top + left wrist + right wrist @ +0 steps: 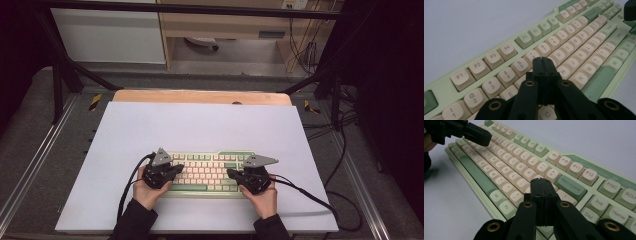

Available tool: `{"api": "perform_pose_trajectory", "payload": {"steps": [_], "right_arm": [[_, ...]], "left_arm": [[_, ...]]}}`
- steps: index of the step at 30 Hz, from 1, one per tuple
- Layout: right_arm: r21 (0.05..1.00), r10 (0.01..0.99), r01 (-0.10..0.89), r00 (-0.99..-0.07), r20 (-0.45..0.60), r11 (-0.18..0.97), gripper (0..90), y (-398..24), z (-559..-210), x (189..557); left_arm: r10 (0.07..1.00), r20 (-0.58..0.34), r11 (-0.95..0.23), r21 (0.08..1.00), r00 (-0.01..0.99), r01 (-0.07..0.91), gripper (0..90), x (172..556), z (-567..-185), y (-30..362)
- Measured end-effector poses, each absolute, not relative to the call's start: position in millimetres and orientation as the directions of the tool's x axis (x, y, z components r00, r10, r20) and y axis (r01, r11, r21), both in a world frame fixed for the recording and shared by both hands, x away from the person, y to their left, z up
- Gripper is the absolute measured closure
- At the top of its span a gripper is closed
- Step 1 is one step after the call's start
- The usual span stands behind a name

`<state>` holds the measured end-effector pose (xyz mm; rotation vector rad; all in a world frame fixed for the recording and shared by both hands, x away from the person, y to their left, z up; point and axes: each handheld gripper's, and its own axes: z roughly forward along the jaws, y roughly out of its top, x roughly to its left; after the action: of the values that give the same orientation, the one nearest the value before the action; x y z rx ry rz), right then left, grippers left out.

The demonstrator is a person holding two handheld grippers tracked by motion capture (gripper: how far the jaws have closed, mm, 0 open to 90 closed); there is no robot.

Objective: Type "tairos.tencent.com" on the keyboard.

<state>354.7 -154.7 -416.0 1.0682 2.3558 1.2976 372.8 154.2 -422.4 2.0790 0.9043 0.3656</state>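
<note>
Keyboard (pixel 206 172) lies flat on the white tabletop (pixel 200 130), near your edge of it and roughly centred, with its long axis running straight across from your left to your right; the function row faces away from you and the space bar (pixel 188 188) side sits closest to your body. Your left tool (pixel 178 170) has its jaws pressed together with nothing between them, its tip poised above the keys near the T and Y area (pixel 554 60) in the left gripper view. Your right tool (pixel 231 172) is likewise closed on nothing, its tip over the keys just left of Backspace (pixel 570 186) in the right gripper view. From here the likely slip is a wrong key: the closed tip is about as wide as a keycap, so if you come down off-centre you may catch two neighbours at once. Pressing at a slant could also nudge the keyboard across the smooth tabletop, or skew its long axis.
</note>
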Motion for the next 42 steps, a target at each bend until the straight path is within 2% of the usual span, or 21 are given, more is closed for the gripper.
{"api": "perform_pose_trajectory", "payload": {"steps": [26,42], "right_arm": [[0.810,0.701,0.481,-0.702,0.127,0.335,89.8,-156,-417,354],[0.811,0.701,0.481,-0.702,0.128,0.334,89.7,-155,-418,354]], "left_arm": [[0.711,-0.046,-0.423,0.769,0.702,0.479,90.0,377,-432,145],[0.724,-0.055,-0.378,0.802,0.687,0.463,90.0,368,-419,173]]}}
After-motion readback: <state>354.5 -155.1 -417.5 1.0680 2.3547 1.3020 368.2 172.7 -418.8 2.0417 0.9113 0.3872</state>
